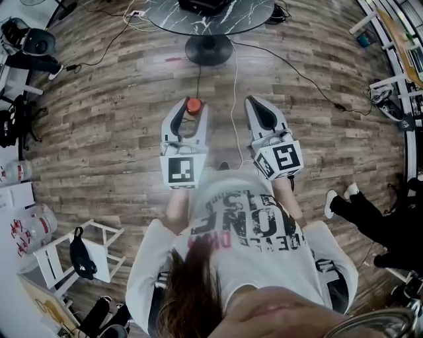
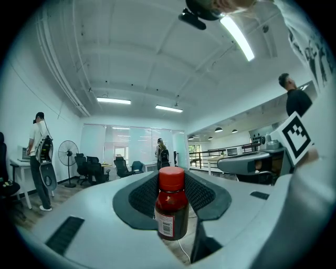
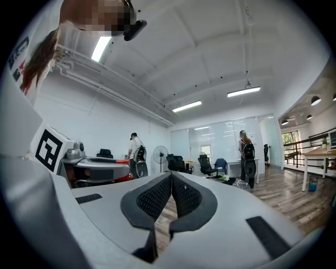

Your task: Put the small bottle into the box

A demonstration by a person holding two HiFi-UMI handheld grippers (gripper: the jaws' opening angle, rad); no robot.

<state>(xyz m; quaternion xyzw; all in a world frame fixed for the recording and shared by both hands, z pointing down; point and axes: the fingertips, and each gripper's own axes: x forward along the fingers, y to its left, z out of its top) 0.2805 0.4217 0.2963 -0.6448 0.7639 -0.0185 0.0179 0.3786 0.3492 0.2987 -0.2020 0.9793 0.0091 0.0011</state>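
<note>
A small dark bottle [image 2: 171, 207] with a red cap and a white label stands upright between the jaws of my left gripper [image 2: 171, 176], which is shut on it. In the head view only its red cap [image 1: 193, 105] shows at the tips of the left gripper [image 1: 192, 101], held level in front of the person's waist over the wooden floor. My right gripper [image 1: 257, 104] is held alongside it to the right; its black pads [image 3: 157, 197] meet with nothing between them, so the right gripper [image 3: 171, 176] is shut and empty. No box is in any view.
A round dark marble table [image 1: 254, 16] on a pedestal base [image 1: 208, 49] stands just ahead, with cables [image 1: 291, 66] trailing over the floor. A white stool [image 1: 56, 261] with a black bag is at the lower left. Another person's legs [image 1: 367, 211] are at the right.
</note>
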